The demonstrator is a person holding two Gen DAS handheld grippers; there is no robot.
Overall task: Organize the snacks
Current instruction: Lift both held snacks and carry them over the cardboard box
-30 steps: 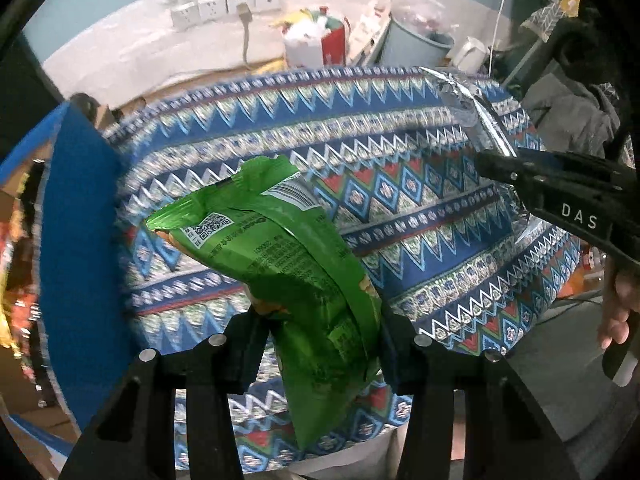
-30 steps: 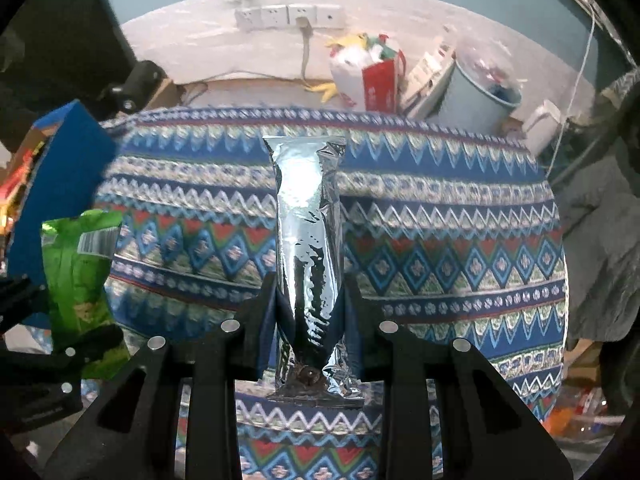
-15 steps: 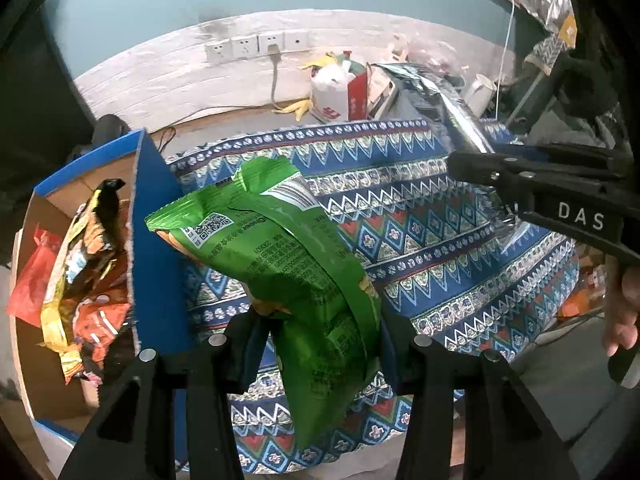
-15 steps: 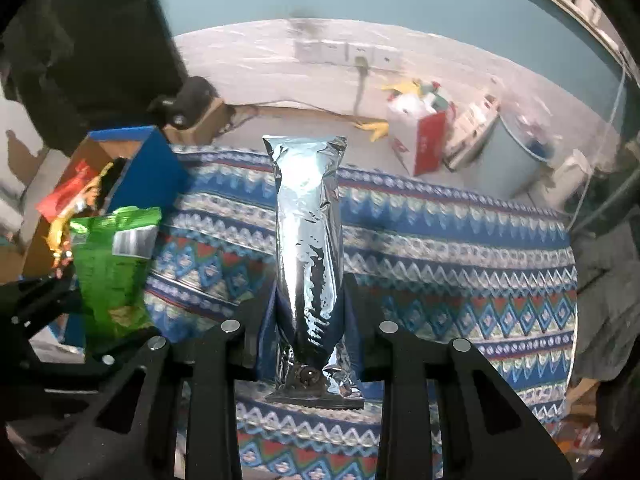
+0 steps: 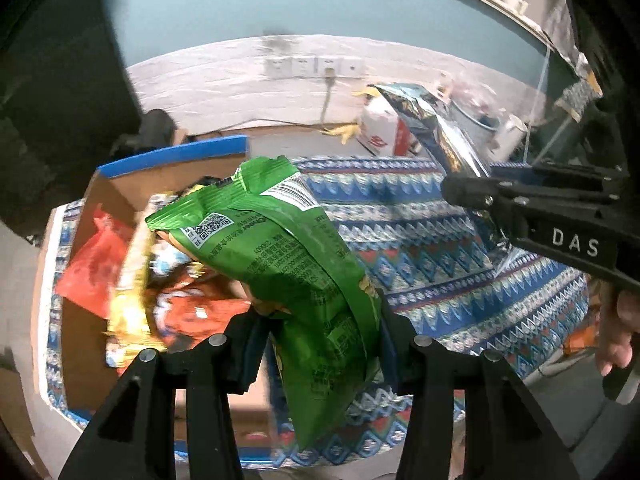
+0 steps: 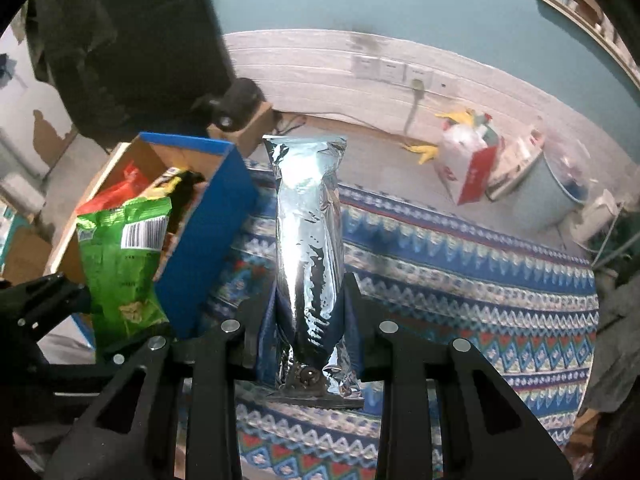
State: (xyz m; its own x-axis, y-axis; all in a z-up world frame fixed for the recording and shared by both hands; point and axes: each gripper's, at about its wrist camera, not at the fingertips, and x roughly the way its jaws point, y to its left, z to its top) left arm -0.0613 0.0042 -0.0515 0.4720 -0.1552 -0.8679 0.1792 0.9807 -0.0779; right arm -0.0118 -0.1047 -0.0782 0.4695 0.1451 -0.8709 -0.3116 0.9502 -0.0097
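1. Left gripper (image 5: 320, 344), at the lower centre of its view, is clamped on your crinkled green snack bag (image 5: 280, 264), above the blue-edged cardboard box (image 5: 176, 156).
2. Right gripper (image 6: 310, 340) pinches a tall silver foil packet (image 6: 308, 240) over the patterned blue tablecloth (image 6: 460, 280).
3. Red and yellow packets (image 5: 120, 280) already lie inside the box at left; both held bags are not yet dropped in.

White letters "DAS" stand on the right gripper (image 5: 472, 196). The green bag (image 5: 296, 264) bears a QR code, a barcode and small print too blurred to read, save perhaps "Cheer".
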